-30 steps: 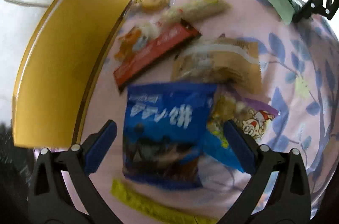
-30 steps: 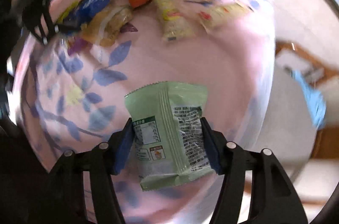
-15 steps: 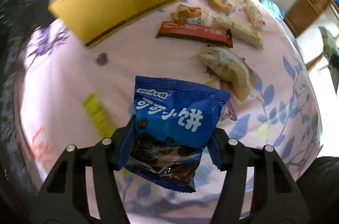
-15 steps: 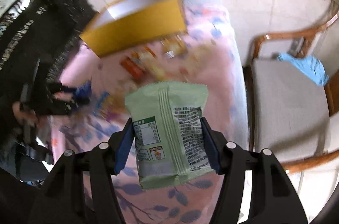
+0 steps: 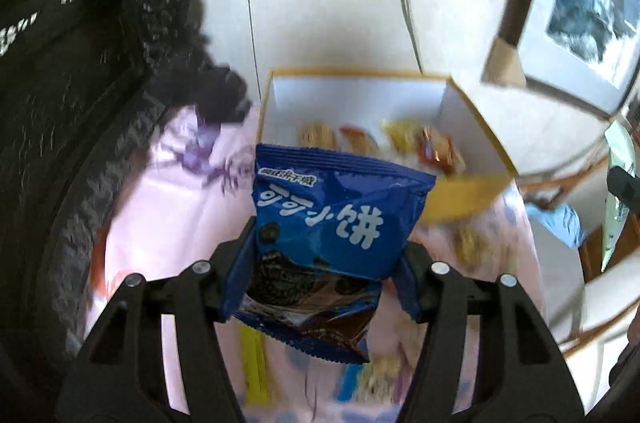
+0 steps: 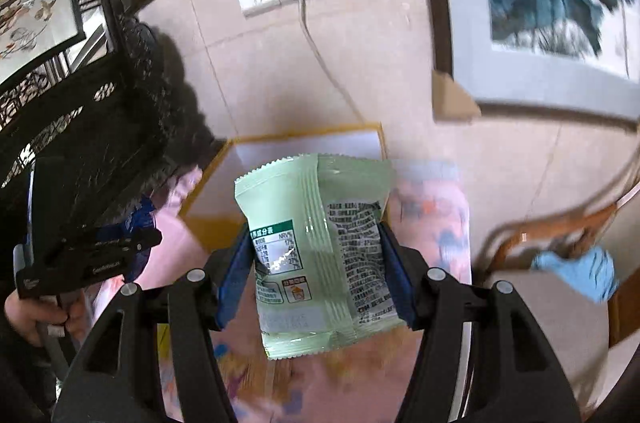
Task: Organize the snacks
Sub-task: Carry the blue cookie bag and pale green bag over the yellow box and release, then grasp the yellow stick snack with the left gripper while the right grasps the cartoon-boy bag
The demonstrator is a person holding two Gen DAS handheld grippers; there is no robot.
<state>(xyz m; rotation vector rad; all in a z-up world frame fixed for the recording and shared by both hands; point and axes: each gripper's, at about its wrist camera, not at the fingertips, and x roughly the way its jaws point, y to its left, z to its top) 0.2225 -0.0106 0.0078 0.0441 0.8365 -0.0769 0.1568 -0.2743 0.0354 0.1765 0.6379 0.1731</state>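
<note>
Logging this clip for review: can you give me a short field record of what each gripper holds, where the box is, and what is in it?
left gripper: shut on blue cookie packet, held above the pink tablecloth
right gripper: shut on pale green snack packet
yellow box: open, white inside, ahead of both packets
box contents: several small wrapped snacks, blurred
loose snacks on cloth: a few, blurred

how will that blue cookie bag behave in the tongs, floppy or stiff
Probably semi-floppy: the blue bag is thin film, and its crinkled lower end hangs loose below the left tongs. Likely light for its size, since a squeeze on its sides alone holds it up. The cookies pictured on it may crack under a hard squeeze.
</note>
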